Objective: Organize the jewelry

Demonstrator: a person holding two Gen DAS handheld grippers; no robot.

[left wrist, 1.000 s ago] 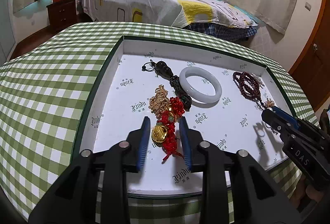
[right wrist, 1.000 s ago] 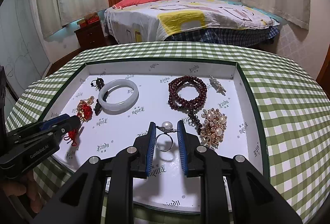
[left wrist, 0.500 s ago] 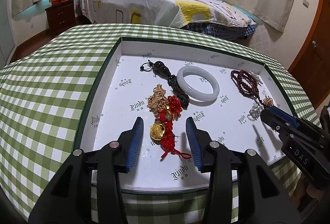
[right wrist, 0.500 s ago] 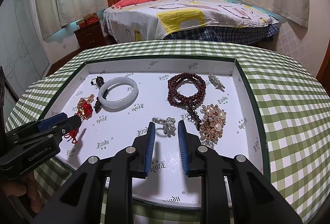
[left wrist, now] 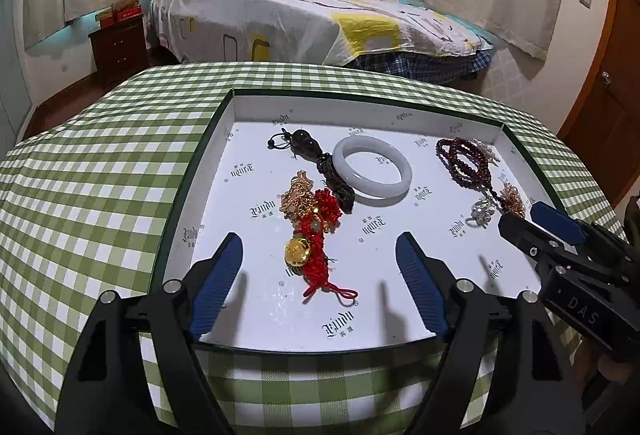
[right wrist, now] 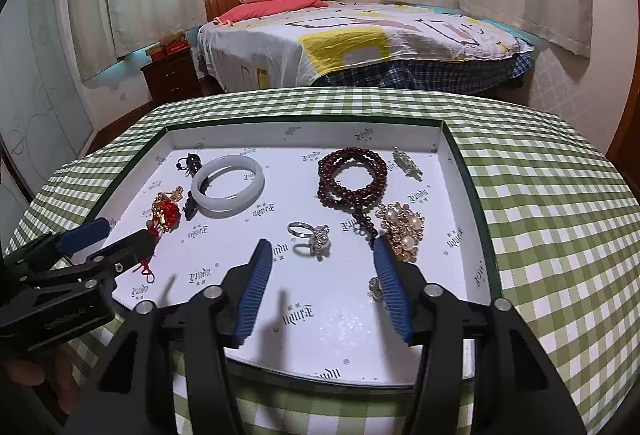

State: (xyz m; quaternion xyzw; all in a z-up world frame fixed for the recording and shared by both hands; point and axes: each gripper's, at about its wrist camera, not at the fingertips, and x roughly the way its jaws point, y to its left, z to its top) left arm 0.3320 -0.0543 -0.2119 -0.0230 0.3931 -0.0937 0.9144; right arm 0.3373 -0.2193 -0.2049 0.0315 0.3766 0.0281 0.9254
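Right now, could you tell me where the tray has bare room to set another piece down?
The widest bare patch is the tray's middle, between the white bangle and the dark bead strand, running forward past the ring. It is crowded around the red tassel charm and the pearl brooch.

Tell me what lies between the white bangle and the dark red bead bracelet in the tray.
Only bare printed tray lining between white bangle and bead bracelet, in the right wrist view.

A table draped in green-and-white checked cloth (right wrist: 540, 219) carries a shallow white-lined cardboard tray with a dark green rim (right wrist: 472, 191) resting directly on it.
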